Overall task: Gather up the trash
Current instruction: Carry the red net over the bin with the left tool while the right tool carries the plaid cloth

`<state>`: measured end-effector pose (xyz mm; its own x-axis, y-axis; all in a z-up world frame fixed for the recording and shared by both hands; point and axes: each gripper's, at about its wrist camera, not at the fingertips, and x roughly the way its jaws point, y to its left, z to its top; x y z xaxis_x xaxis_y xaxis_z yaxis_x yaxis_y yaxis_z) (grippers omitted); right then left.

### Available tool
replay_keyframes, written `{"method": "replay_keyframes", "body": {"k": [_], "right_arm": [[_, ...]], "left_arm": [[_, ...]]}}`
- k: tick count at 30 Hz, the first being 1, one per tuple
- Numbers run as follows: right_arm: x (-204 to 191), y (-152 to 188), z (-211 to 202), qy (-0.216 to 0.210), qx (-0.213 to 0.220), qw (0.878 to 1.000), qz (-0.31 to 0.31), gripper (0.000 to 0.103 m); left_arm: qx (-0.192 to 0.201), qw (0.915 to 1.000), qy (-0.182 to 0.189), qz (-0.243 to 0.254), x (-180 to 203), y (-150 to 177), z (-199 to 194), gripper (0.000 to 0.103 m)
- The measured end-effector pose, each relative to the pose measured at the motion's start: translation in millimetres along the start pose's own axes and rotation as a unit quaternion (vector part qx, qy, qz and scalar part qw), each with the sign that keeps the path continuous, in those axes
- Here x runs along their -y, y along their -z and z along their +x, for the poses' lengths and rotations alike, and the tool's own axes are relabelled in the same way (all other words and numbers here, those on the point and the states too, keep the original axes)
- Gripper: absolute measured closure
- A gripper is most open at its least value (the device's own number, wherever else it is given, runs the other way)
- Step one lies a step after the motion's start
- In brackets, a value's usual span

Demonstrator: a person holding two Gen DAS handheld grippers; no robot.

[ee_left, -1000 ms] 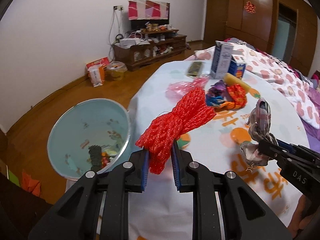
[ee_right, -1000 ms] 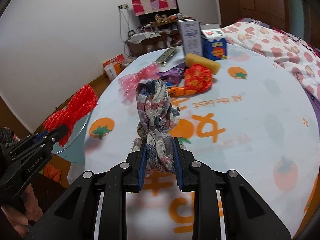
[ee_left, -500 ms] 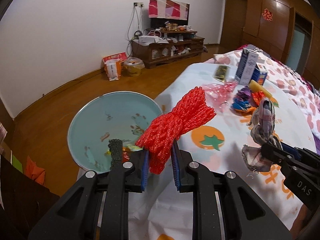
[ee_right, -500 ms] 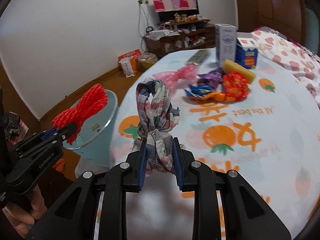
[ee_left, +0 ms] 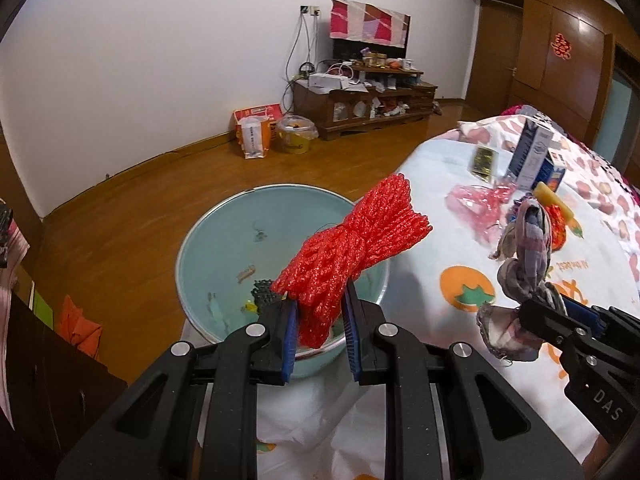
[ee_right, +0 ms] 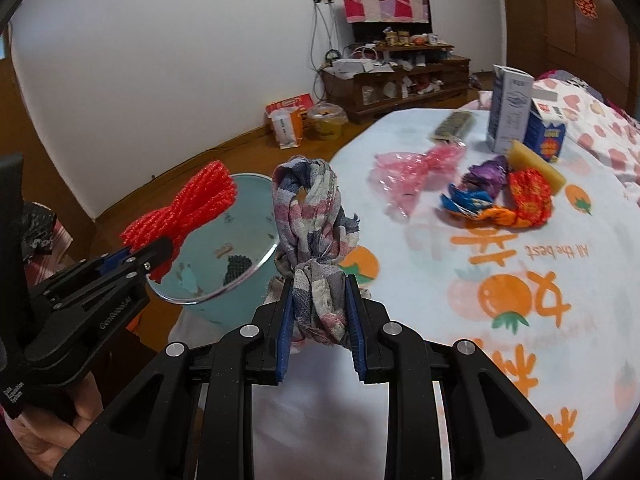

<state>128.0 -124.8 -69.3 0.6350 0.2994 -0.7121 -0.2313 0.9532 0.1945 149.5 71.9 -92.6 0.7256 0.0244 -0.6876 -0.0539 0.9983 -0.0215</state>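
The left gripper (ee_left: 320,344) clamps a red mesh net bundle (ee_left: 352,248) above the light-blue bin (ee_left: 208,248) beside the table (ee_right: 500,320). The right gripper (ee_right: 320,336) clamps a knotted plaid rag (ee_right: 312,236) over the table's edge.

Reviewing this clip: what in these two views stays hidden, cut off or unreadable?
- Bin contents: left wrist view, red mesh and gripper fingers cover part.
- Bin's base: right wrist view, hidden by tablecloth and left gripper.
- Carton print: too small.
- Flat packet: blurred.
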Motion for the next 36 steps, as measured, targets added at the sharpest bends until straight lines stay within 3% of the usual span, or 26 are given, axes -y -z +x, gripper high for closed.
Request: {"method": "replay_keyframes", "body": {"k": [36], "right_arm": [[-67.1,-34.7,61.9,-0.025,-0.02,0.998,-0.046,0.078]], "left_arm": [[-0.023,0.9968,-0.061,-0.046,-48.1,-14.2,40.5,0.083]]}}
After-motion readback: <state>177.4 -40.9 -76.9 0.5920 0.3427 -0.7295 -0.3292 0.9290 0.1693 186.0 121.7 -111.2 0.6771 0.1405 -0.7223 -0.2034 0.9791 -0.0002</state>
